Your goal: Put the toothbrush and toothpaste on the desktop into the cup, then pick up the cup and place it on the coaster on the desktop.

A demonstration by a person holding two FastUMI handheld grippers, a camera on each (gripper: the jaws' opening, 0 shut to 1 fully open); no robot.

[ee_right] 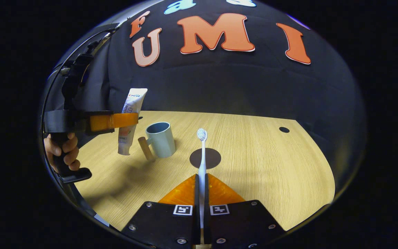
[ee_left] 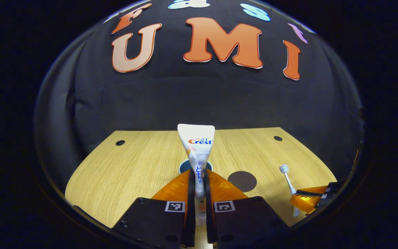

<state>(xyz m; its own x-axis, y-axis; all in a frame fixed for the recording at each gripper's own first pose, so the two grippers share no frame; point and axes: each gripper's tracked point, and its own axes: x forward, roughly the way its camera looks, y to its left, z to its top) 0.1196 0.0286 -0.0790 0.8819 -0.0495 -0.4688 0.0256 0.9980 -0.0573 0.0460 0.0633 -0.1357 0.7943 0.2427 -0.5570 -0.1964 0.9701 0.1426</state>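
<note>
In the left gripper view, the left gripper (ee_left: 199,193) has its jaws clamped on a white, flat-ended plastic toothpaste tube (ee_left: 197,145), which stands upright between them with its crimped end uppermost. Just behind the tube, the rim of a pale blue-grey cup (ee_left: 184,168) peeks out on the light wooden surface (ee_left: 123,173). A dark round coaster (ee_left: 242,181) lies flat on the surface to the right of the tube, apart from the cup.

In the right gripper view, the right gripper (ee_right: 200,197) has its jaws pressed together on the handle of a slim white toothbrush (ee_right: 202,155), whose bristled head points up and away, in line with the coaster (ee_right: 210,159) beyond it. The cup (ee_right: 160,139) stands upright on the surface (ee_right: 271,166) to the left of the coaster, its light wooden handle (ee_right: 145,148) turned toward the left. The left gripper (ee_right: 114,121) shows at the left edge, held by a hand (ee_right: 62,152), carrying the toothpaste tube (ee_right: 130,121) above the surface, just beside the cup and clear of it. The tube's cap end hangs downward.
</note>
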